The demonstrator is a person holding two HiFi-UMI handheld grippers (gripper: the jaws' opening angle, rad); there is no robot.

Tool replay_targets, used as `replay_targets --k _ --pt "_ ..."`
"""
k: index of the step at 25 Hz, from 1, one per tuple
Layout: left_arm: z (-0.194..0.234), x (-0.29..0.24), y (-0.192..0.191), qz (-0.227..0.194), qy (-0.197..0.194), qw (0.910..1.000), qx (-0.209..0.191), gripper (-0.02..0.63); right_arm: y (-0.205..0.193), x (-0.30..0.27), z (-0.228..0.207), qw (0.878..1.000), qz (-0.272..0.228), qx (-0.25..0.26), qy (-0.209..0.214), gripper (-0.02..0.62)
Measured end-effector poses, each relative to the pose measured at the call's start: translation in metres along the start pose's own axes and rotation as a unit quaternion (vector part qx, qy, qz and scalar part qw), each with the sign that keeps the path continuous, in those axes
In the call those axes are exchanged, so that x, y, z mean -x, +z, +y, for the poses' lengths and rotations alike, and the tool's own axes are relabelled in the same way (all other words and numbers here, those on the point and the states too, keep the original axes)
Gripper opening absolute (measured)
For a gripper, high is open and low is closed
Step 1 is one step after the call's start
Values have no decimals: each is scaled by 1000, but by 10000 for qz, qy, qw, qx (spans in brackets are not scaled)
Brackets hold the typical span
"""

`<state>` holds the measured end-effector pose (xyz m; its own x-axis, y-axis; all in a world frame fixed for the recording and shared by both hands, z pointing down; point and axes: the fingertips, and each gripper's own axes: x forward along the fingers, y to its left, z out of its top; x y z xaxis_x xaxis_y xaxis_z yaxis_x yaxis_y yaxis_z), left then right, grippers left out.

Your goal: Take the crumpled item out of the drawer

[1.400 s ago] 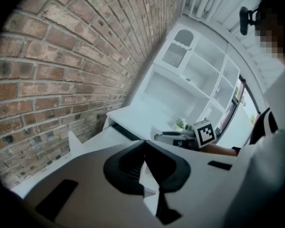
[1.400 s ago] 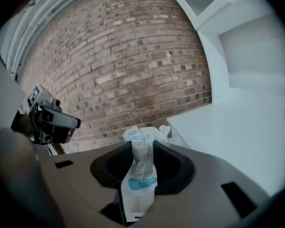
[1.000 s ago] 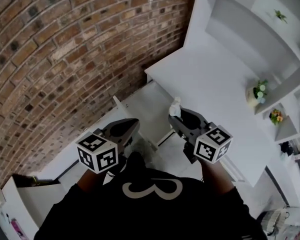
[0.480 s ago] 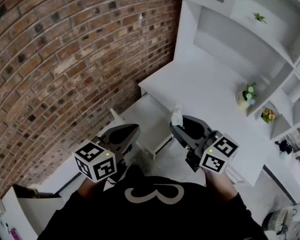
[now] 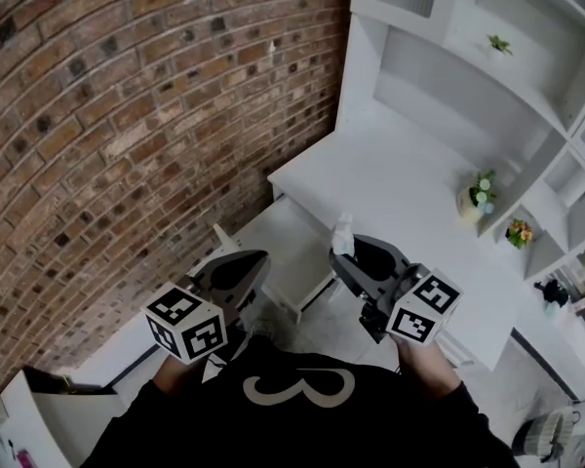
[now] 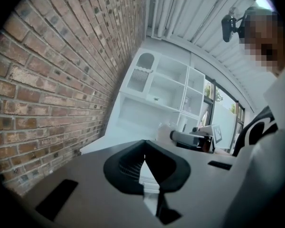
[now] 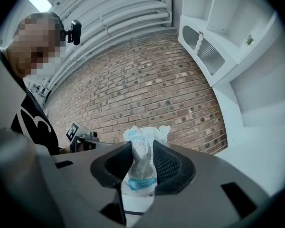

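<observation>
The right gripper [image 7: 142, 148] has its jaws closed on a crumpled packet [image 7: 140, 167]. The packet is thin white plastic with blue print on it (the words are too small to read). The jaws pinch it round the middle, and its wrinkled top sticks up past the tips. It is up in the air, out of the drawer [image 5: 283, 237]. In the head view it shows just by the front edge of the white desk [image 5: 390, 174], close to the desk's front left corner.

The left gripper [image 6: 143, 146] has its jaws shut tight, tip against tip, with nothing between them. It hangs over the left side of the drawer, well apart from the right gripper.

The drawer is pulled out from under the desk's left end. A brick wall [image 5: 127, 115] runs along the left side of the desk.

At the back of the desk stand white shelves [image 5: 468, 76]. A small pot of flowers [image 5: 480, 191] sits near the desk's back right corner. A second little plant [image 5: 517, 232] sits on a low shelf beside it. A tiny green plant [image 5: 498, 43] sits on a higher shelf.

The person's black top [image 5: 297, 388] fills the bottom of the head view.
</observation>
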<state>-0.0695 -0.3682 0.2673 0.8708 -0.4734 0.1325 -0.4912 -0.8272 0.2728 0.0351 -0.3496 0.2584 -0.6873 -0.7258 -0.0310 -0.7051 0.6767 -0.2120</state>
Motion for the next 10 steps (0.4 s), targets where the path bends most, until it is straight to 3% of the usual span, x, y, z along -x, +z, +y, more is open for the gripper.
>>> replay_targets --k 10 --pt "14 -18 -3 15 66 9999 114 2 -8 -9 -22 9999 54 -106 23 133"
